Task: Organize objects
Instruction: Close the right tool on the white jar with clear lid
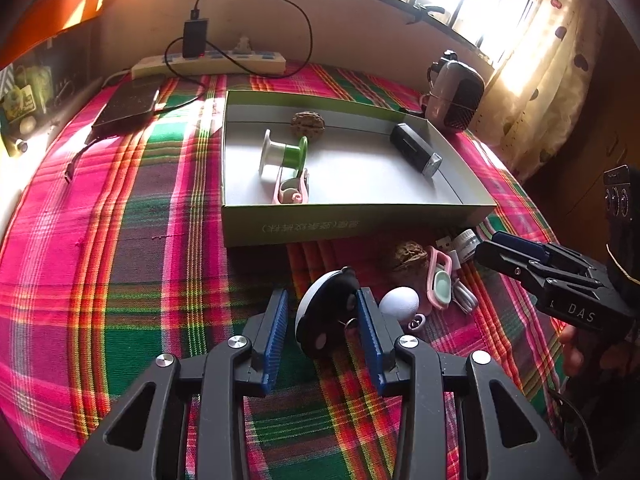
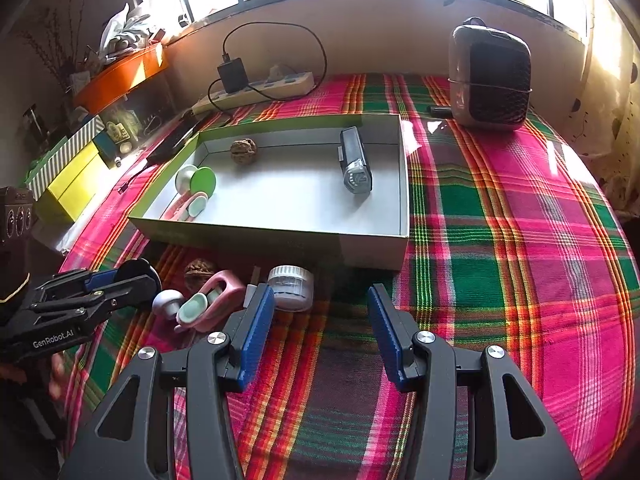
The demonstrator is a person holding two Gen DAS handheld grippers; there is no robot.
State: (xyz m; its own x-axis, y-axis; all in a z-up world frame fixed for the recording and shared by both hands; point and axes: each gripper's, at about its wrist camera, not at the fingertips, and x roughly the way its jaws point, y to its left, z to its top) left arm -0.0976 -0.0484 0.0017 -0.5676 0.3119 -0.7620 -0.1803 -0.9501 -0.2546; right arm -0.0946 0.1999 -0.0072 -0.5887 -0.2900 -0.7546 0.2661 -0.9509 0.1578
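Right, starting with the left wrist view. Straddles the black-and-white round piece (image 1: 326,312) with the left hand-held gripper (image 1: 322,294), not yet clenched: picture-right pad touching the piece, picture-left pad apart from it, a sliver of plaid showing between. Shift a touch toward that free side, so both pads meet the piece together and it doesn't skid across the surface (image 1: 120,240). Close gently. Looks smooth and rounded, so probably slippery; take it across its widest part. Mind the white ball (image 1: 399,302) just beside the touching finger, likely to roll if nudged. Note the walnut (image 1: 408,258) and pink clip (image 1: 440,280) near behind it, and the box (image 1: 320,226) beyond with a spool, another walnut, a clip and a dark gadget already inside. Lift straight up before swinging over the front wall, then set down in the bare middle of the box floor.

Now over to the right wrist view. Hangs the right hand-held gripper (image 2: 320,289) released and empty above bare cloth, the small jar (image 2: 290,288) just beside its picture-left finger. Keep it parked there, well clear of the lift path. Shows the left hand-held gripper (image 2: 136,276) at picture-left with the dark piece at its tips; can't judge the squeeze from this angle. Pick the jar next, probably.
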